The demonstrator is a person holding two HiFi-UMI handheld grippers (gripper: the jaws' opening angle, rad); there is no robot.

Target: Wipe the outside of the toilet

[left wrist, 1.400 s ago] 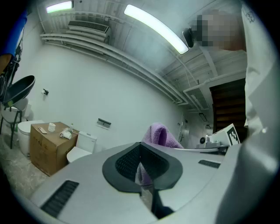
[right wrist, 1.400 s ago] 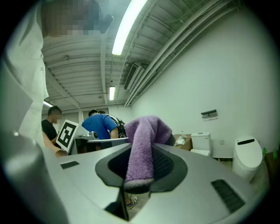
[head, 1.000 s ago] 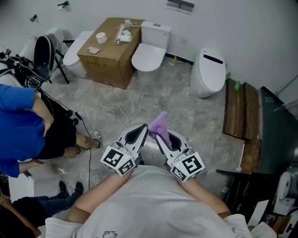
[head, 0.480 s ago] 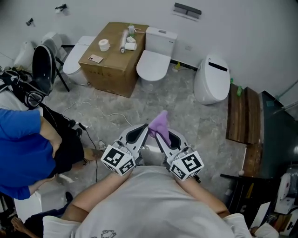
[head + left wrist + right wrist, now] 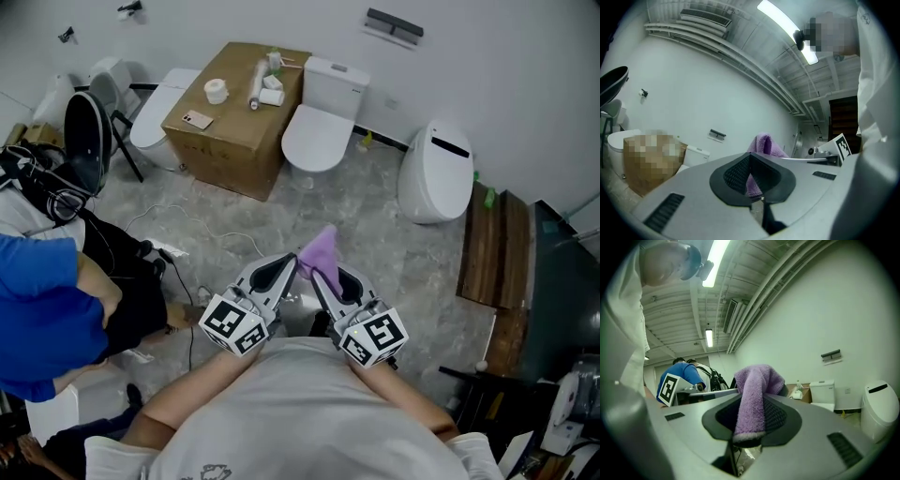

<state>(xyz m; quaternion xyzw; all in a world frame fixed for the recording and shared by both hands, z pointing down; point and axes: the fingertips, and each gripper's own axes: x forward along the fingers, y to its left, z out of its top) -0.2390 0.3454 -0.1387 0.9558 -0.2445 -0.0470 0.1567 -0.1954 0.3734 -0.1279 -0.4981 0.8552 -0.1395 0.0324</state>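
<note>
Ahead of the fingertips in the head view, the white toilet (image 5: 317, 141) is seen closer than a second ago, yet well apart — approach judged under way, wiping not begun.

Left gripper view: the left gripper (image 5: 750, 177) is closed, with the purple cloth (image 5: 764, 143) showing between its fingers.

Right gripper view: the right gripper (image 5: 749, 427) is clamped on the cloth — its fold is draped over the fingertips.

Count was in: three white ceramic toilets (image 5: 319, 141), (image 5: 436, 173), (image 5: 159, 112), one brown cardboard box (image 5: 230, 141), one purple terry cloth (image 5: 322, 251), two grey tools (image 5: 281, 267), (image 5: 323, 277).
</note>
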